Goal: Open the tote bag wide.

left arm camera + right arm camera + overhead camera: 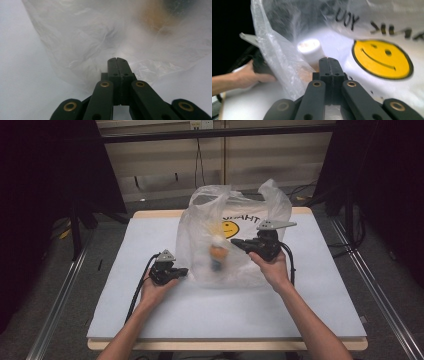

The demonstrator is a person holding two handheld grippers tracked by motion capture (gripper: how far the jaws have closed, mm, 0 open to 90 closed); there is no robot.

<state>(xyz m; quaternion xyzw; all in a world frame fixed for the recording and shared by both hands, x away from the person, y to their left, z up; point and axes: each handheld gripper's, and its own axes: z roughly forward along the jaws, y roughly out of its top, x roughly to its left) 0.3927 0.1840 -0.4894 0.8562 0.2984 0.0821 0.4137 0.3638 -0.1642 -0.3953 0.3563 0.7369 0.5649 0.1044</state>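
A clear plastic bag [200,237] with a yellow smiley face [230,228] stands upright mid-table. Inside it is an orange bottle [218,255] with a white cap [309,48]. My left gripper [184,271] rests low at the bag's left bottom corner, its jaws shut together; the tips [116,59] meet the crumpled film [82,42], and an orange blur [156,18] shows through it. My right gripper [236,243] is higher, against the bag's right side, also shut, with its tips [328,59] at the film beside the smiley face [382,58]. I see no film pinched in either one.
The bag stands on a white mat [150,305] over a wood-edged table. Black stands [75,225] flank the table, and metal rails [55,305] run along the floor. In the right gripper view, the other hand [242,77] and its gripper sit behind the bag.
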